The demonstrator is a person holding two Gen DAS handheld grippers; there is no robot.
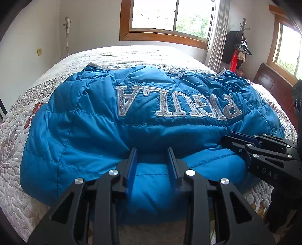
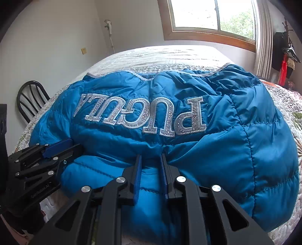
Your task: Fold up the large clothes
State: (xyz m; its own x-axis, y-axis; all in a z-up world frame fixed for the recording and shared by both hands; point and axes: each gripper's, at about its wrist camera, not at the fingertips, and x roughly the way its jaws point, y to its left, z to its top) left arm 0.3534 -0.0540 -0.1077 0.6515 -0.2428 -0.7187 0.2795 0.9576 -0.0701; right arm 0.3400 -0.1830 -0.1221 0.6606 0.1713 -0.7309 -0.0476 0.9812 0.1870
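Observation:
A blue quilted puffer jacket (image 1: 98, 120) with silver letters lies spread on the bed, back side up; it also shows in the right wrist view (image 2: 236, 143). My left gripper (image 1: 152, 150) has its fingers apart around a puffy fold of the jacket's near edge. My right gripper (image 2: 151, 158) likewise straddles a fold of the near edge, its fingers a narrow gap apart. The right gripper also shows in the left wrist view (image 1: 232, 137), resting on the jacket to the right. The left gripper shows in the right wrist view (image 2: 62, 145) at the left.
The bed has a floral quilted cover (image 1: 17, 135). A dark chair (image 2: 30, 98) stands at the bed's left side. A window (image 1: 169, 17) and a coat stand (image 1: 241, 45) are beyond the bed. A dark wooden headboard (image 1: 273, 86) is at the right.

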